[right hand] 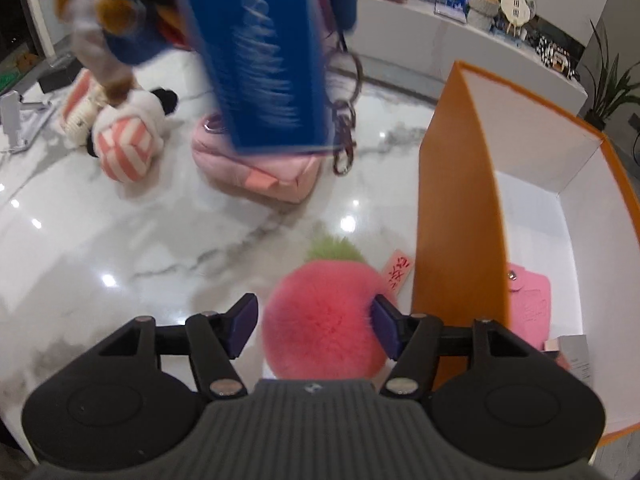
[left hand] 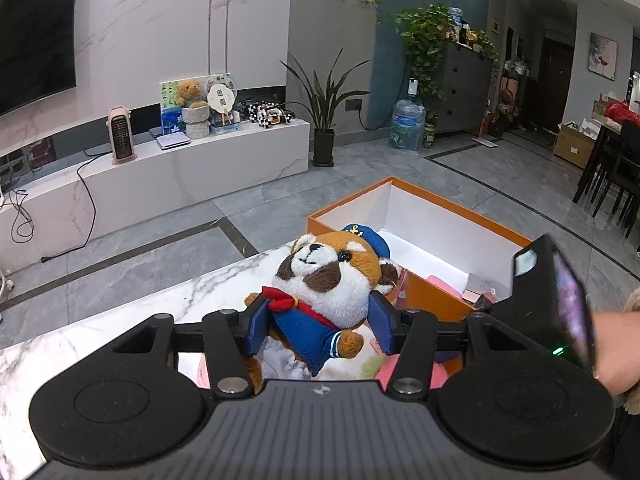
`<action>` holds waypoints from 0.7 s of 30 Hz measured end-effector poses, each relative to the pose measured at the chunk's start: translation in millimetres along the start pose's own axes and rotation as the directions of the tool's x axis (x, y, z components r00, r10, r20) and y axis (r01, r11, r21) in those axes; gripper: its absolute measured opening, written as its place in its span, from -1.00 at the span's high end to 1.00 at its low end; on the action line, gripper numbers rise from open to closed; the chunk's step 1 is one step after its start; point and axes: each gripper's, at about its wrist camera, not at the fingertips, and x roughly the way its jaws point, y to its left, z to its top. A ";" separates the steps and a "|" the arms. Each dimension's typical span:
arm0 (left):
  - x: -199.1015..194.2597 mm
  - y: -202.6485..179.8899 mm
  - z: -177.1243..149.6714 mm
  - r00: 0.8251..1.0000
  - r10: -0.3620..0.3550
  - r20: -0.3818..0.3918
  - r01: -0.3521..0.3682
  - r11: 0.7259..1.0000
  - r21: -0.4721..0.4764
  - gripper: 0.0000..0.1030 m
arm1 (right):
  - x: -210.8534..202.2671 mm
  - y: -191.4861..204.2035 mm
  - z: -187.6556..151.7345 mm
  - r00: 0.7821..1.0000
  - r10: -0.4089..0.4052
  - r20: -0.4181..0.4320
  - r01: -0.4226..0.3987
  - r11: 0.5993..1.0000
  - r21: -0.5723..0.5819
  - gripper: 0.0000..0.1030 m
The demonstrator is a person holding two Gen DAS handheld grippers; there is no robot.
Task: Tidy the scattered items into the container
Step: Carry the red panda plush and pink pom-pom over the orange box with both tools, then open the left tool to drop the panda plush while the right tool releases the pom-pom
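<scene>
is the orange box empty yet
No. The orange box already holds a pink pouch and a small carton on its white floor.

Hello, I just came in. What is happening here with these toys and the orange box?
A person is tidying toys from a marble table into an orange box, with a gripper in each hand. The left gripper is closed on a plush animal in a sailor suit, lifted near the box. The right gripper is open around a fluffy pink strawberry pompom on the table. A pink pouch and a striped plush wait outside the box.
</scene>
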 end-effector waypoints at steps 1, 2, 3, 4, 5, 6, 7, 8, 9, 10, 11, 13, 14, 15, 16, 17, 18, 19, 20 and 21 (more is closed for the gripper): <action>-0.7 1.8 0.3 1.000 0.002 0.001 -0.002 1.000 -0.004 -0.17 | 4.9 1.6 0.5 1.000 -0.012 -0.009 0.012 1.000 -0.013 -0.26; -1.9 3.1 0.2 1.000 0.004 0.003 -0.004 1.000 -0.007 -0.17 | 8.6 -0.3 1.5 1.000 -0.022 -0.016 0.022 0.999 -0.024 -0.26; -3.2 4.6 -0.2 1.000 0.006 0.005 -0.006 1.000 -0.010 -0.17 | 12.8 0.6 1.9 0.999 -0.029 -0.027 0.028 0.999 -0.030 -0.26; -4.8 6.2 -0.3 1.000 0.007 0.006 -0.007 1.000 -0.014 -0.17 | 17.7 0.9 1.5 0.999 -0.032 -0.043 0.031 0.999 -0.035 -0.26; -5.8 7.9 -0.4 1.000 0.009 0.008 -0.009 1.000 -0.017 -0.17 | 22.6 2.0 0.5 0.997 -0.036 -0.061 0.034 0.999 -0.043 -0.26; -7.0 9.0 -1.1 1.000 0.011 0.008 -0.010 1.000 -0.020 -0.17 | 26.2 2.7 -0.2 0.996 -0.041 -0.074 0.038 0.998 -0.051 -0.19; -7.5 9.9 -1.1 1.000 0.011 0.008 -0.011 1.000 -0.022 -0.17 | 28.2 2.9 -0.4 0.996 -0.047 -0.079 0.043 0.997 -0.057 -0.11; -8.4 10.6 -1.0 1.000 0.013 0.010 -0.013 1.000 -0.025 -0.17 | 30.1 3.5 -1.3 0.995 -0.055 -0.079 0.051 0.997 -0.059 -0.03; -9.4 11.3 -0.8 1.000 0.014 0.011 -0.013 1.000 -0.027 -0.17 | 29.4 3.1 -0.5 0.996 -0.055 -0.075 0.050 0.997 -0.055 0.02; -10.2 12.2 -1.0 1.000 0.014 0.012 -0.014 0.999 -0.029 -0.17 | 28.3 2.2 1.0 0.996 -0.050 -0.074 0.046 0.998 -0.050 0.04; -11.0 12.7 -0.8 1.000 0.015 0.013 -0.014 0.999 -0.030 -0.17 | 26.0 1.1 2.7 0.997 -0.042 -0.070 0.039 0.998 -0.042 0.06; -11.8 12.6 -1.0 1.000 0.015 0.015 -0.015 0.999 -0.032 -0.17 | 21.1 1.7 3.9 0.998 -0.030 -0.057 0.028 0.999 -0.033 0.07; -11.9 12.5 -0.6 1.000 0.015 0.016 -0.015 0.999 -0.032 -0.17 | 17.9 3.1 4.3 0.998 -0.026 -0.049 0.025 0.999 -0.033 0.08; -11.9 12.1 -0.5 1.000 0.016 0.016 -0.016 0.999 -0.032 -0.17 | 13.9 4.4 4.8 0.999 -0.023 -0.040 0.022 0.999 -0.032 0.08; -11.8 12.4 -0.7 1.000 0.016 0.015 -0.016 0.999 -0.032 -0.17 | 9.4 5.1 5.6 0.999 -0.019 -0.027 0.019 0.999 -0.030 0.08; -11.9 12.3 -0.7 1.000 0.017 0.016 -0.017 0.999 -0.033 -0.17 | 2.7 5.3 6.4 1.000 -0.013 -0.012 0.012 1.000 -0.027 0.09; -11.8 12.6 -0.4 1.000 0.019 0.018 -0.019 0.999 -0.036 -0.17 | -4.4 4.2 7.3 1.000 -0.008 0.005 0.008 1.000 -0.020 0.09; -11.8 12.7 0.4 1.000 0.020 0.019 -0.019 0.999 -0.037 -0.17 | -9.7 3.2 9.2 1.000 -0.006 0.021 0.006 1.000 -0.011 0.09; -11.3 12.3 1.8 1.000 0.020 0.022 -0.020 0.999 -0.040 -0.16 | -19.9 -0.3 10.2 0.999 -0.005 0.049 0.004 1.000 0.005 0.09; -10.8 11.8 2.9 1.000 0.019 0.025 -0.018 0.999 -0.042 -0.17 | -29.4 -4.2 11.2 0.997 -0.003 0.075 0.001 1.000 0.023 0.09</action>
